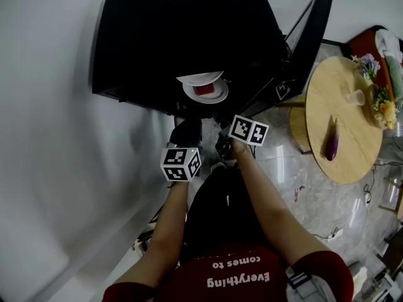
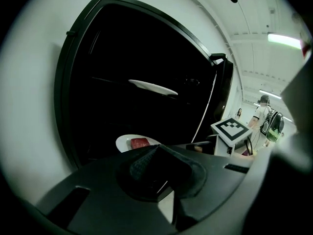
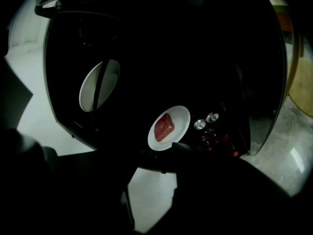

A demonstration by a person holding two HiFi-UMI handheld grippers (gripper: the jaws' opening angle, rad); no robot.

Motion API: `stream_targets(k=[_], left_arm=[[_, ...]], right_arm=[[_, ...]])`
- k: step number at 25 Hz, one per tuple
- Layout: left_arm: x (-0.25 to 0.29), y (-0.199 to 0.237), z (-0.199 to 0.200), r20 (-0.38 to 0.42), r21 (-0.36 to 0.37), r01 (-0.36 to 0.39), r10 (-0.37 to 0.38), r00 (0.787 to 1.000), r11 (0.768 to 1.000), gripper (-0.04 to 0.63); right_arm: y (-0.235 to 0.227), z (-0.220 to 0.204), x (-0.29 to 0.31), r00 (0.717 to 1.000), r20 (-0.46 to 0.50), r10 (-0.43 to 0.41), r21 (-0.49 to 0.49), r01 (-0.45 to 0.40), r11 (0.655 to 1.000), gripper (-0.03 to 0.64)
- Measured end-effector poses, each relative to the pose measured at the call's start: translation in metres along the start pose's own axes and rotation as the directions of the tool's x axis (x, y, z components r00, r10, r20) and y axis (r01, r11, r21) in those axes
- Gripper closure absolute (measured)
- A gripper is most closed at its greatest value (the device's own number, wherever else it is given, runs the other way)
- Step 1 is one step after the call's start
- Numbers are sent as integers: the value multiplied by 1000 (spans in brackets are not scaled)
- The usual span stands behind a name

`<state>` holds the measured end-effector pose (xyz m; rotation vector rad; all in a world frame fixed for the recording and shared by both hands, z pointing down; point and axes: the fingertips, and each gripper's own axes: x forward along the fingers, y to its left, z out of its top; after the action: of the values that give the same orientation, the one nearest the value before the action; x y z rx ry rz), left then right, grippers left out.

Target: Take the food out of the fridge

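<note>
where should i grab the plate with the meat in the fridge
Pinch the plate's bare near rim, coming in level through the fridge's open front. The plate lies flat, the meat sits mid-plate, leaving the rim free, and cans stand close beside it.

Fridge (image 1: 157,43) stands open, door (image 1: 308,36) swung to its right. Inside, the meat (image 1: 204,89) lies on a plate (image 1: 217,96) on a lower shelf, with a second plate (image 2: 152,87) on the shelf above. Cans (image 3: 205,121) stand beside the lower plate, on the door side. Worktop (image 1: 352,162) right of the fridge: eggplant (image 1: 332,142) on it, cup (image 1: 357,97) behind, flowers (image 1: 378,90) at the rim.
</note>
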<state>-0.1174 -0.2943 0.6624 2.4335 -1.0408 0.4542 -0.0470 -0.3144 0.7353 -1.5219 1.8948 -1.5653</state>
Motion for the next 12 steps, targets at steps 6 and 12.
stream_targets(k=[6, 12], left_arm=[[12, 6, -30, 16, -15, -6, 6, 1000, 1000, 598], [14, 11, -53, 11, -23, -33, 33, 999, 999, 598]], right_arm=[[-33, 0, 12, 999, 45, -25, 45, 23, 999, 430], [-51, 2, 31, 997, 76, 17, 207, -33, 978, 431]])
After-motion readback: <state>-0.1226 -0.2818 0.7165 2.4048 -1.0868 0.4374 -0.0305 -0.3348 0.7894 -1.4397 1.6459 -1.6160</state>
